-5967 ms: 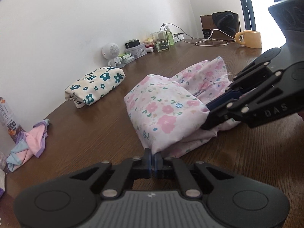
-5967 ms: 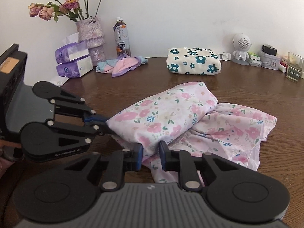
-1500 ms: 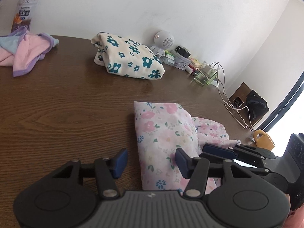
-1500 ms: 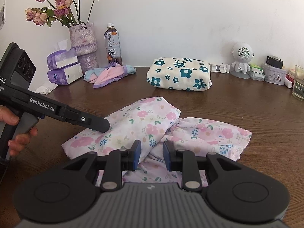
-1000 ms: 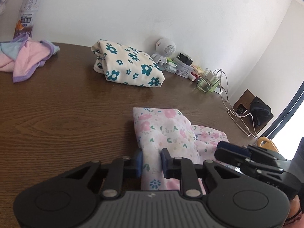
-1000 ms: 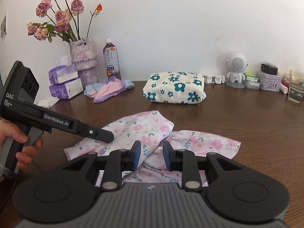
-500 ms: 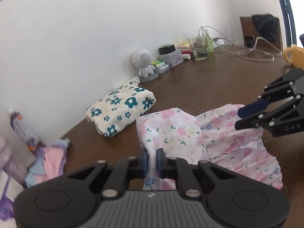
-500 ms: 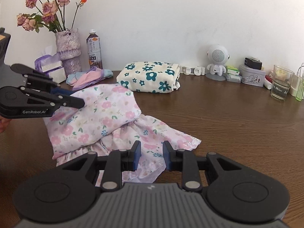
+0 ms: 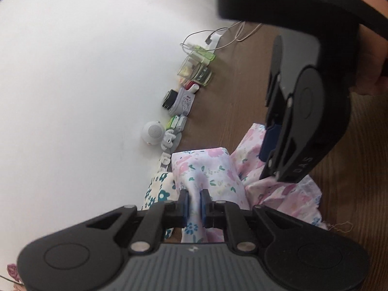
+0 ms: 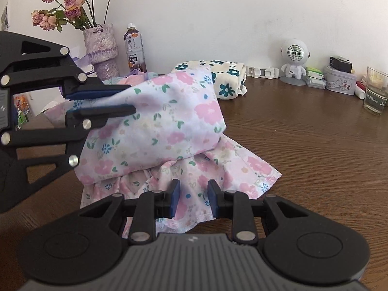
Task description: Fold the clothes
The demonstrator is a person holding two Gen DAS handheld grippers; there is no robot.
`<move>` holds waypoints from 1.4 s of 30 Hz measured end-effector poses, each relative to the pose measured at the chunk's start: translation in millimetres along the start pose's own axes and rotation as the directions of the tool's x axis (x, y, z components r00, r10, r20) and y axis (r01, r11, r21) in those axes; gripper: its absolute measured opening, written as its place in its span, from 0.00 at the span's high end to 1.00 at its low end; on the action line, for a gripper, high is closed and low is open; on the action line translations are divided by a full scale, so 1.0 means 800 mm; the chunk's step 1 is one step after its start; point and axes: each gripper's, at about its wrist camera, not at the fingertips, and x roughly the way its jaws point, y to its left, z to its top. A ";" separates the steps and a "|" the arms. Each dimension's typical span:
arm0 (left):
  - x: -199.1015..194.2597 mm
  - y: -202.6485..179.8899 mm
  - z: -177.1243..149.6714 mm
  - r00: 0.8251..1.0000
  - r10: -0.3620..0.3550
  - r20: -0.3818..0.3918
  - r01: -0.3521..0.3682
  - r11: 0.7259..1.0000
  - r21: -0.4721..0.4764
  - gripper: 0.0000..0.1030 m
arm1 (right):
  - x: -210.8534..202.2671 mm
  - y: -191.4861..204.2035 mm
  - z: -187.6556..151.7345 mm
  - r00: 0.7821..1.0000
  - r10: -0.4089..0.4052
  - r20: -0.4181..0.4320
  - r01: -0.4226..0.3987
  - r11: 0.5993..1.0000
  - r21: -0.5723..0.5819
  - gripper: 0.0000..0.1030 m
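The left gripper [image 9: 193, 205], pinching the pink floral garment [image 10: 155, 131], has raised its folded part off the table [image 10: 315, 145] since a moment ago, when that part lay low. The right gripper [image 10: 192, 197] hangs spread over the near hem, gripping nothing. This looks like repositioning for another fold.

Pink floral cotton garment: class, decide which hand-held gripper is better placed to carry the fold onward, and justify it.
Left. The left hand-held gripper is already shut on a raised fold of the pink floral cotton garment; the right hand-held gripper is open, merely over the hem on the brown wooden table.
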 end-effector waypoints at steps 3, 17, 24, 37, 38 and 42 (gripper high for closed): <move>-0.005 -0.020 0.010 1.000 -0.013 0.012 0.013 0.999 0.040 0.91 | -0.006 -0.006 -0.004 1.000 0.002 0.006 -0.002 1.000 0.010 0.75; -0.008 -0.065 0.033 0.989 -0.145 0.038 0.144 0.989 0.034 0.79 | -0.073 -0.085 -0.026 0.983 -0.076 0.169 0.038 0.975 0.220 0.74; -0.017 -0.067 0.037 0.974 -0.219 0.050 0.221 0.975 -0.034 0.58 | -0.073 -0.087 -0.031 0.981 -0.079 0.178 0.038 0.974 0.224 0.74; -0.066 0.053 -0.034 0.962 -0.222 0.160 0.273 0.822 -0.500 0.56 | -0.079 -0.089 -0.020 0.966 -0.042 0.253 -0.033 0.958 0.284 0.74; -0.061 0.053 -0.037 0.959 -0.236 0.157 0.283 0.815 -0.506 0.56 | -0.080 -0.088 -0.013 0.962 -0.024 0.273 -0.058 0.955 0.290 0.74; -0.042 0.049 -0.048 0.946 -0.290 0.146 0.322 0.785 -0.530 0.56 | -0.055 -0.076 0.025 0.965 -0.024 0.261 -0.043 0.968 0.246 0.74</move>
